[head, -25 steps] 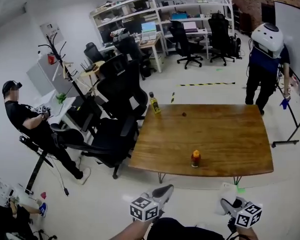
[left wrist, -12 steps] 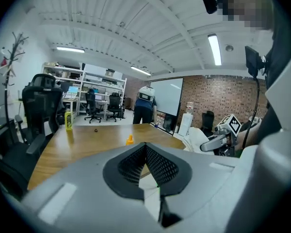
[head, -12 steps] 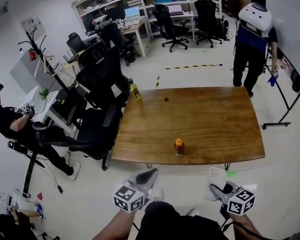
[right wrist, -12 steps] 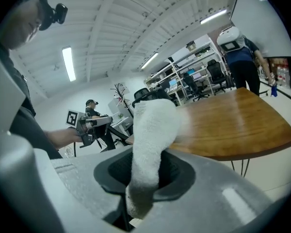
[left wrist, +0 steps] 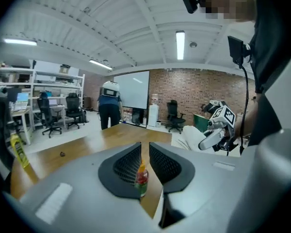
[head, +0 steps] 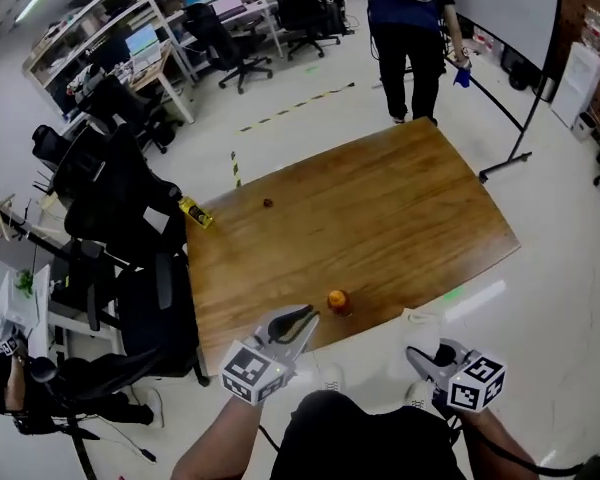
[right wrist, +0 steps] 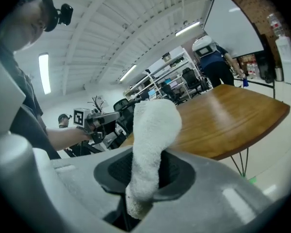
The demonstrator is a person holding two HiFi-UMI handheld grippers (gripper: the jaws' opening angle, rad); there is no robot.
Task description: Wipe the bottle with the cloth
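Bottle (head: 337, 301) in head view: upright at near edge of counter (head: 400, 208), long axis vertical. Left gripper (head: 306, 319) just near-left of it, apart. Right gripper (head: 422, 358) farther off to near-right, beyond counter edge. Left is nearer.

Left gripper view: fingers (left wrist: 121, 166) opening, released, nothing pinched. Bottle lines up with gap, ahead of tips.

Right gripper view: fingers (right wrist: 177, 171) clenched on cloth (right wrist: 153, 125), white wad standing up past tips. Counter lies ahead.
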